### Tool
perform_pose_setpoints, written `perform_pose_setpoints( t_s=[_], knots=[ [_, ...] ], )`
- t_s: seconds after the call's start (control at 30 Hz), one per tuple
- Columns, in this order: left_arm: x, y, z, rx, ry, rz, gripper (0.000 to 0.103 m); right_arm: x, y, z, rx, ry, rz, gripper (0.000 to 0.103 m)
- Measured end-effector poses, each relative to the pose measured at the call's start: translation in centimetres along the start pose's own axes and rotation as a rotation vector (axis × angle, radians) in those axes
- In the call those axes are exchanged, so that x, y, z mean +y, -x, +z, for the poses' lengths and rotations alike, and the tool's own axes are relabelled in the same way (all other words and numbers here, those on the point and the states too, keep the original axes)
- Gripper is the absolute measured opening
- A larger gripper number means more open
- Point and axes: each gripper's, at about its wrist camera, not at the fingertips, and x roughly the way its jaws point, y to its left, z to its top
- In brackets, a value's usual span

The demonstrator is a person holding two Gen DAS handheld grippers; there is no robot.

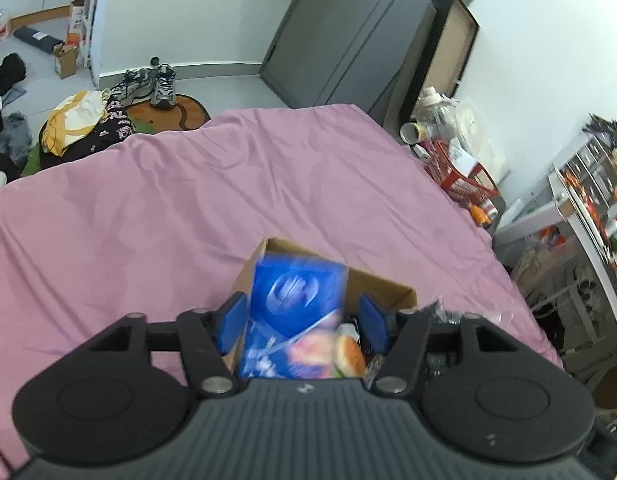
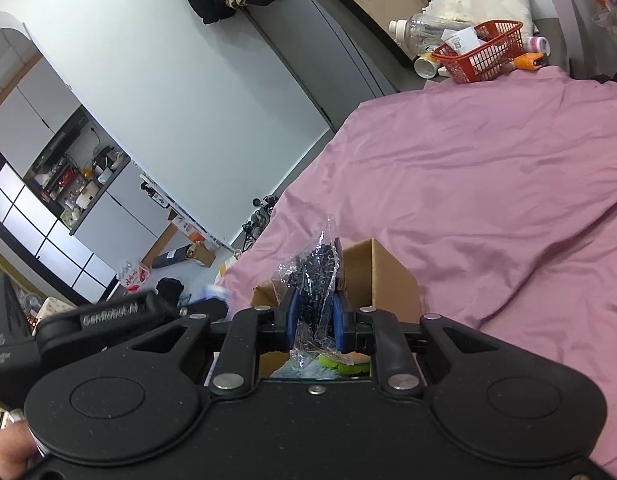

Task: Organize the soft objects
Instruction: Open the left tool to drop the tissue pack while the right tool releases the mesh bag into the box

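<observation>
Brown open cardboard box (image 1: 382, 290) sits on the pink bedsheet (image 1: 188, 208). Over it, the left gripper (image 1: 304, 326) has its jaws apart around a blurred blue packet (image 1: 296, 300); the right gripper (image 2: 314, 316) is clamped on a clear crinkly plastic bag of dark bits (image 2: 314, 276).

Home bedroom: pink-sheeted bed (image 1: 268, 184), sneakers (image 1: 152, 86) on floor, kitchen shelves (image 2: 72, 184) beyond.

My cardboard box (image 1: 382, 286) sits on the bed (image 1: 188, 200), well apart from the basket (image 1: 460, 176) past its far right corner.
</observation>
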Motion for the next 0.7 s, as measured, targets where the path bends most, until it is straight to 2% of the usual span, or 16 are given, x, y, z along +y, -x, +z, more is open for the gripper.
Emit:
perform_pose_setpoints(
  t_s=[0.3, 0.57, 0.63, 0.7],
  knots=[
    [0.6, 0.3, 0.6, -0.001, 0.007, 0.03, 0.068, 0.4, -1.1, 0.1, 0.008, -0.003, 0.015, 0.018],
    [1.4, 2.6, 0.2, 0.001, 0.006, 0.071, 0.068, 1.6, -2.3, 0.0, 0.01, -0.038, 0.126, 0.018],
    [1.5, 3.5, 0.2, 0.0, 0.007, 0.088, 0.068, 1.7, -2.8, 0.0, 0.02, -0.089, 0.157, 0.021],
    [1.4, 4.1, 0.1, 0.007, -0.001, 0.094, 0.068, 2.0, -3.3, -0.2, 0.043, -0.098, 0.143, 0.025]
  ],
)
